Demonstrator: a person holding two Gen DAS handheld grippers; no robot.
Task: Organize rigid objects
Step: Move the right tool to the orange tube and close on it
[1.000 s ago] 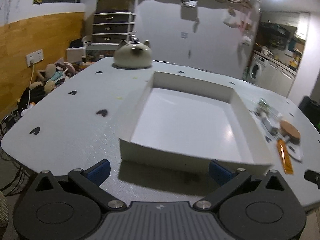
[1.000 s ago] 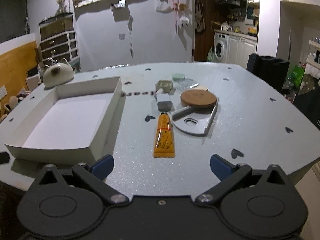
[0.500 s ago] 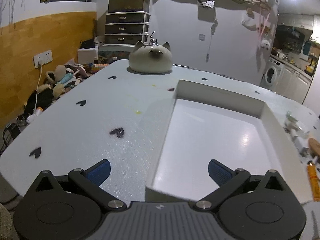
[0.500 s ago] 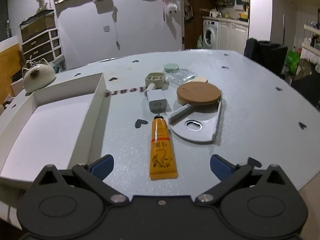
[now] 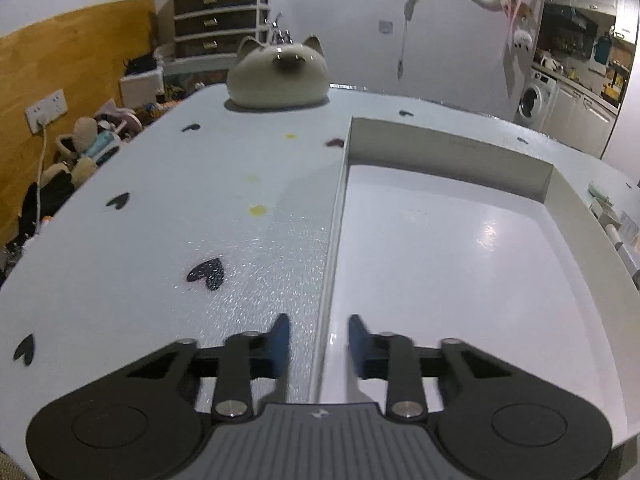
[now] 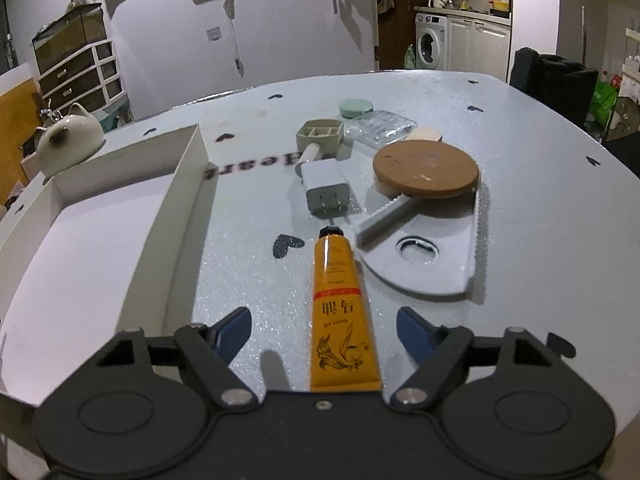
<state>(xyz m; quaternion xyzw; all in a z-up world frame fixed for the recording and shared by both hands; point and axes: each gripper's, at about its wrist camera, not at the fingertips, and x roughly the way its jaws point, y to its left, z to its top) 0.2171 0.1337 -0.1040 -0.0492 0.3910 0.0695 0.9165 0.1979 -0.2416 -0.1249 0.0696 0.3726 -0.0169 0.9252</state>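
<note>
The orange tube (image 6: 342, 312) is lying lengthwise between the right gripper (image 6: 324, 330)'s jaws, cap toward the frame's upper middle; they have just been closing yet are standing clear of it. The left gripper (image 5: 318, 346) has been narrowing astride the white tray (image 5: 334, 216)'s left wall, not yet pinching.

Pale table (image 6: 520, 168) bears white tray (image 5: 448, 264); orange tube (image 6: 340, 300); perhaps a charger (image 6: 325, 184).

We've got our left gripper (image 5: 319, 344) angled down, jaws just closing to a narrow gap. Our right gripper (image 6: 323, 330) tilts down too, jaws closing but wide apart.
</note>
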